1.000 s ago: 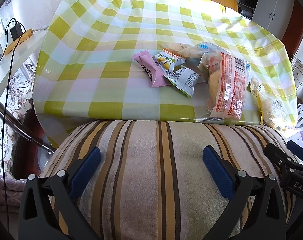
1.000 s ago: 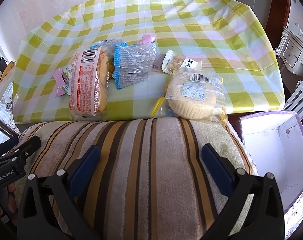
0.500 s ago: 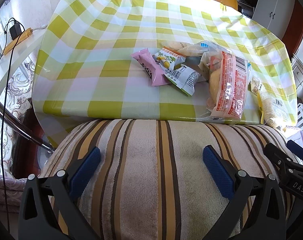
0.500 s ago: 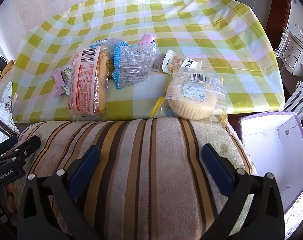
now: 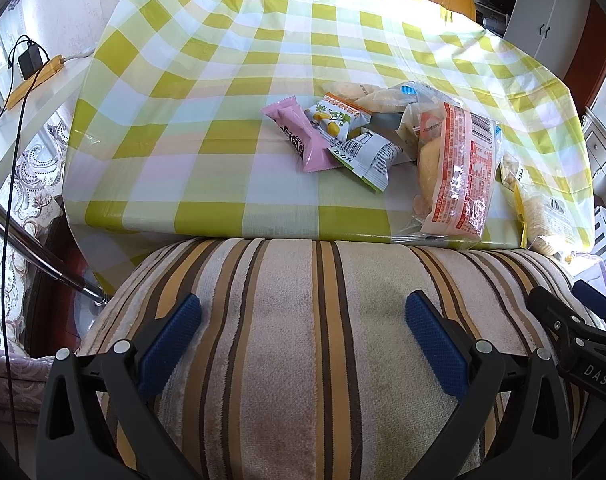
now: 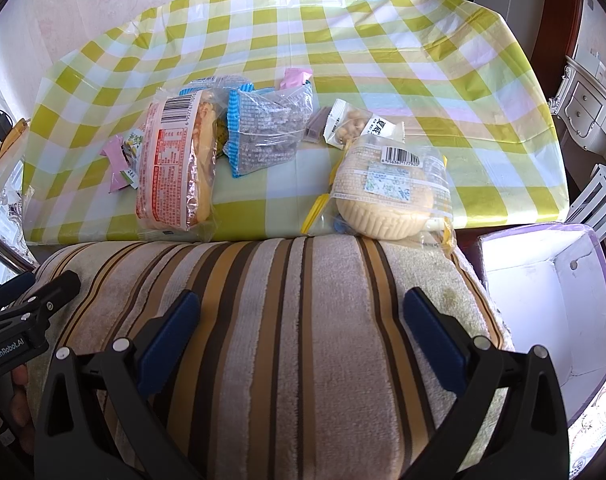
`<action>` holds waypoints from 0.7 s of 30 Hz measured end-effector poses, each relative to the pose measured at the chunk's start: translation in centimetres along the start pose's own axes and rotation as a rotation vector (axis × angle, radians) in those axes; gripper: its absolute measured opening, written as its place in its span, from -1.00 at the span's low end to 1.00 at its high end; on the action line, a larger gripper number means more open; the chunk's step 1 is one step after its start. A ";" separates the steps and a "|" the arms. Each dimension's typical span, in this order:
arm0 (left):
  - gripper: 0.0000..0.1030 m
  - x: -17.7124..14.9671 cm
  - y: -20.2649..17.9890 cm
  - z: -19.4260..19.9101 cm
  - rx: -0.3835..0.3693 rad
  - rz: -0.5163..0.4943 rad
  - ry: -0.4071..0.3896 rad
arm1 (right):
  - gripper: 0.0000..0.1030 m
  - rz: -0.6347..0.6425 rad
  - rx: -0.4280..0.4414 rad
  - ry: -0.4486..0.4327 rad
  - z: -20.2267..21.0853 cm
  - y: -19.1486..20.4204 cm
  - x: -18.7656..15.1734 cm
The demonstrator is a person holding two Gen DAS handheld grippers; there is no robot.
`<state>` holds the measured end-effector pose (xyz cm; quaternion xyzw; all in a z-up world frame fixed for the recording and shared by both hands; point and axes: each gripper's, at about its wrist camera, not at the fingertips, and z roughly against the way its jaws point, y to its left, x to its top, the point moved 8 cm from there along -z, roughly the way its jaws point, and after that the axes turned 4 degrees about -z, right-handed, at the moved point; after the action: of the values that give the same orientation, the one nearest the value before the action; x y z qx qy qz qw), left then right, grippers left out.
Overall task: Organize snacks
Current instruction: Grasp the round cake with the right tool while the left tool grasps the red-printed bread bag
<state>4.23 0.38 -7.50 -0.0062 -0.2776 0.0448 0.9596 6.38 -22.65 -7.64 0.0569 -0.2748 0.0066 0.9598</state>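
Several snack packets lie on a yellow-checked tablecloth point(image 5: 223, 80). In the left wrist view I see a pink bar point(image 5: 303, 140), a small lemon packet point(image 5: 337, 116) and a long orange bread bag point(image 5: 455, 172). In the right wrist view the bread bag point(image 6: 175, 168), a blue bag point(image 6: 267, 132), a peanut packet point(image 6: 355, 124) and a round cake in clear wrap point(image 6: 387, 196) show. My left gripper point(image 5: 303, 336) and right gripper point(image 6: 301, 332) are both open and empty, hovering over a striped cushion point(image 5: 303, 340), short of the table.
The striped cushion point(image 6: 283, 320) stands between me and the table edge. An open white box with purple rim point(image 6: 551, 292) sits low at the right. A power strip with cable point(image 5: 31, 76) lies on a ledge at the left. A metal pole point(image 5: 35, 252) runs below it.
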 end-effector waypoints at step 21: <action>0.78 2.8 -3.8 0.8 -0.128 -0.084 -0.063 | 0.97 0.001 0.070 0.083 -0.2 -0.4 1.0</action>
<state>6.50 -3.12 -5.18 -0.0543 -0.3101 -0.0134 0.9491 7.35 -23.01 -7.26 0.0898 -0.2343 0.0192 0.9678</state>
